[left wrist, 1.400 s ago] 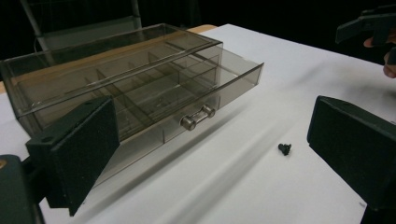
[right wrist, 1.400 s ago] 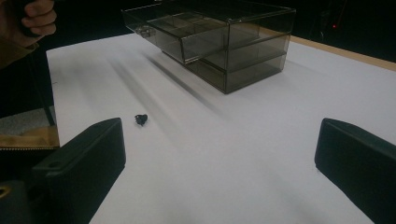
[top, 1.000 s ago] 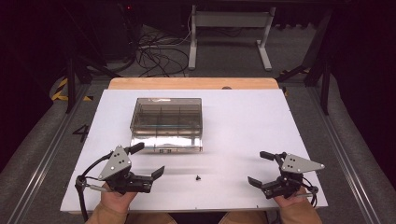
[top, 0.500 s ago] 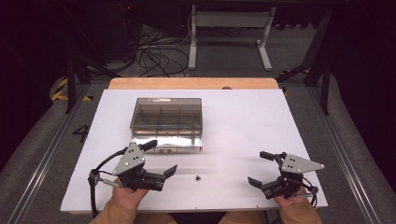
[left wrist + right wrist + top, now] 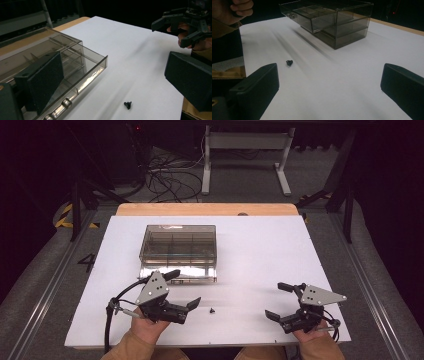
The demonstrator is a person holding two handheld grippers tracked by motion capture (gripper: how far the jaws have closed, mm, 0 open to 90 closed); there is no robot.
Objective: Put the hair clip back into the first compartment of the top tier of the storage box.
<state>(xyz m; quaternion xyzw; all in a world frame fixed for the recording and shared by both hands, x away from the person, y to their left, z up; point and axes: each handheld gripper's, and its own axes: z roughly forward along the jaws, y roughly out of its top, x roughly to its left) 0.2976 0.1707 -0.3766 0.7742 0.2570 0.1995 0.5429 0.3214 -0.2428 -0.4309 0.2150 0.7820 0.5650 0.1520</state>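
Smoky clear plastic forms the box point(image 5: 179, 251), a squat case with inner dividers and one drawer point(image 5: 75, 75) pulled out toward the near edge of the matte white desk point(image 5: 260, 250). A tiny black screw point(image 5: 212, 310) lies on the bare sheet just right of the left tool point(image 5: 181, 295), whose blocky jaws stand spread and empty. The right tool point(image 5: 277, 301), well apart, is spread too. The left gripper view shows the drawer's rounded handle; the right gripper view shows the box's stacked levels.
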